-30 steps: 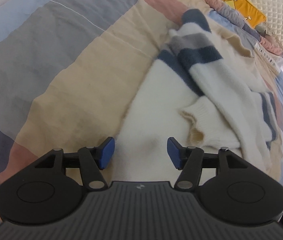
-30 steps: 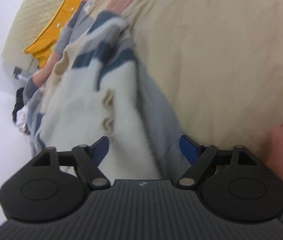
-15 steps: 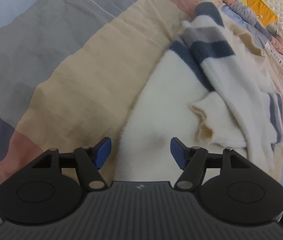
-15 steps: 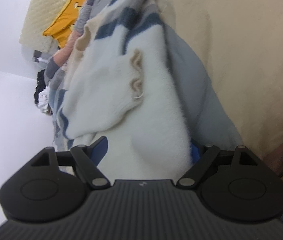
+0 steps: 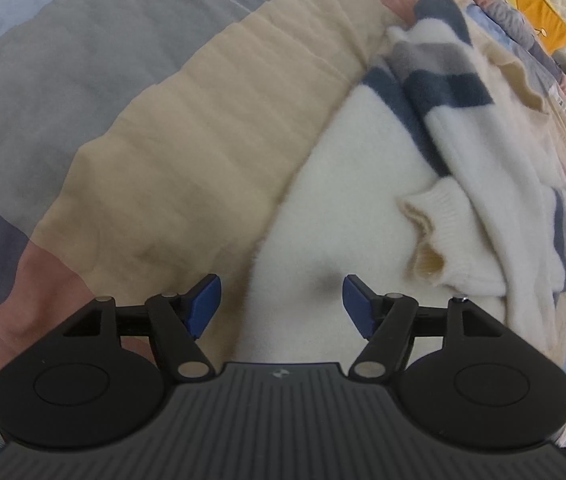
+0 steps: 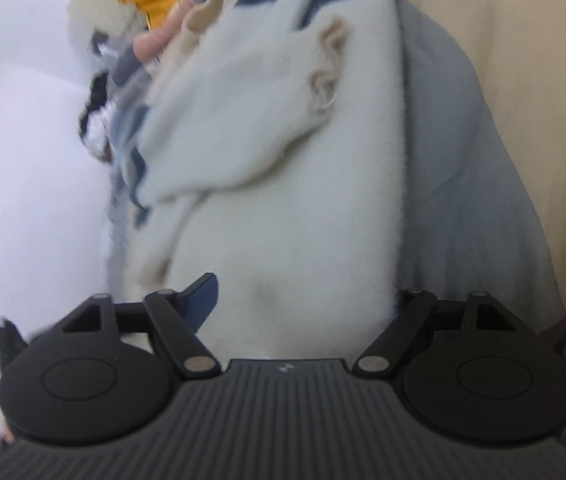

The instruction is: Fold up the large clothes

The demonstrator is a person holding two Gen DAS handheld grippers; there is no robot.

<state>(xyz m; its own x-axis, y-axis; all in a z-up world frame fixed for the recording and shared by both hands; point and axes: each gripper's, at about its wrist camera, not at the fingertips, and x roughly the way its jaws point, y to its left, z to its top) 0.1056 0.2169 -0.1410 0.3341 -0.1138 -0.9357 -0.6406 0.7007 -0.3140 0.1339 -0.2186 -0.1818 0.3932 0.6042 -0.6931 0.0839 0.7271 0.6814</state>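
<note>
- The white sweater (image 5: 323, 216) is lying crumpled on the bed's striped cover (image 5: 187, 128).
- The left hand-held gripper (image 5: 279, 306) is opening over its hem, gripping nothing.
- The right hand-held gripper (image 6: 303, 300) is closing around the hem's edge, not yet pinching.
- Soft and floppy, it is likely best pinched at the hem corners.

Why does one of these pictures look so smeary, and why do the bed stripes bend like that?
Right wrist view: motion blur smears the fluffy white sweater with navy stripes and the clutter at its left; only the black right gripper stays crisp. Left wrist view: sharper; the fisheye lens bows the striped pastel bedspread; soft, even light, faint shadows.
</note>
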